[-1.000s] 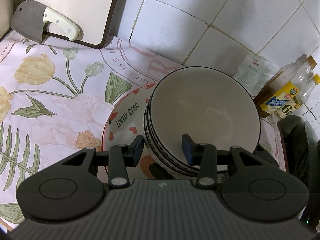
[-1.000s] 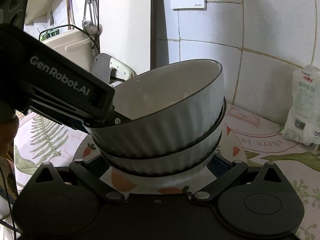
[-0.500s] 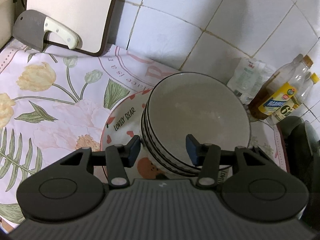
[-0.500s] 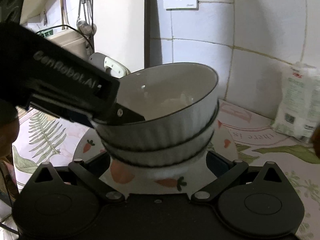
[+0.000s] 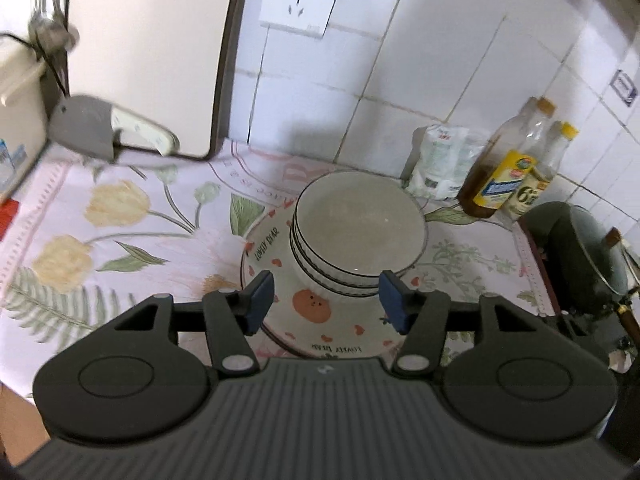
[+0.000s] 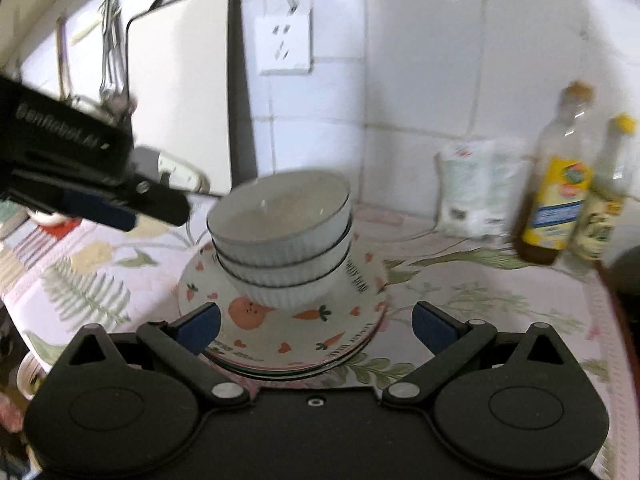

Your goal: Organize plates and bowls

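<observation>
Three white ribbed bowls [image 5: 360, 232] stand nested on a stack of carrot-and-bear patterned plates [image 5: 260, 248] on the floral cloth. My left gripper [image 5: 326, 300] hovers above and short of them. Its jaws are opening, with nothing between the pads. In the right wrist view the same bowls [image 6: 280, 240] sit on the plates [image 6: 340, 332]. My right gripper [image 6: 316, 328] stands wide open in front of the plates' near rim and touches nothing. The left gripper [image 6: 120, 216] shows there at the left, raised and clear of the bowls.
A cutting board [image 5: 148, 52] leans on the tiled wall, with a cleaver [image 5: 108, 128] at its foot. A white bag [image 5: 440, 160] and two oil bottles [image 5: 508, 176] stand at the back right. A dark pot [image 5: 580, 248] sits at the right edge.
Both grippers have drawn back and up from the bowl stack, so bowls and plates look smaller. The left jaws have spread wider and left the top bowl's rim.
</observation>
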Demonstrator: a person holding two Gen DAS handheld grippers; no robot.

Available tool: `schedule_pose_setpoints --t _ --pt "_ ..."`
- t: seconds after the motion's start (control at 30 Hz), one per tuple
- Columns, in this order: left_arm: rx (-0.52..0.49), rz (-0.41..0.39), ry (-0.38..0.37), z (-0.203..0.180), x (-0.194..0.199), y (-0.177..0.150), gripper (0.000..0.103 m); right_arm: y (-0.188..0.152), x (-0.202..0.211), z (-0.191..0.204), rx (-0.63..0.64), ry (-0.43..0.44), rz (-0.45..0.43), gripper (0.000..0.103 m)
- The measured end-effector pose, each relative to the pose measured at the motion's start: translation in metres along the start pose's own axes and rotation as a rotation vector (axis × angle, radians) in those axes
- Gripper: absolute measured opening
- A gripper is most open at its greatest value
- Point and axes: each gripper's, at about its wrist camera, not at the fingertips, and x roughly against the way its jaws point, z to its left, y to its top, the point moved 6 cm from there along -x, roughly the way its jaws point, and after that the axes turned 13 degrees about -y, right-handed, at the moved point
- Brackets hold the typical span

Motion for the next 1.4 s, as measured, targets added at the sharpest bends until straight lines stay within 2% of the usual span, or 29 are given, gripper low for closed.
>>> schedule_pose_setpoints --t 0.33,0.7,0.87,1.03,1.4 --pt "-0.032 -0.004 0.015 -0.023 0.069 -0.005 0.066 0.019 0.068 -0.018 -0.066 -0.093 -0.031 0.103" --pt "-0.084 0.016 0.061 -0.049 0.127 -0.014 0.076 0.032 0.138 -0.036 -0.174 -0.153 0.027 0.103" --pt "-0.118 0.032 0.083 -0.056 0.139 -0.021 0.082 0.034 0.155 -0.043 -0.229 -0.166 0.062 0.103" --pt "-0.121 0.035 0.097 -0.059 0.149 -0.027 0.093 0.036 0.171 -0.041 -0.195 -0.191 0.074 0.103" --pt "-0.124 0.058 0.118 -0.058 0.154 -0.038 0.096 0.028 0.187 -0.042 -0.180 -0.210 0.097 0.103"
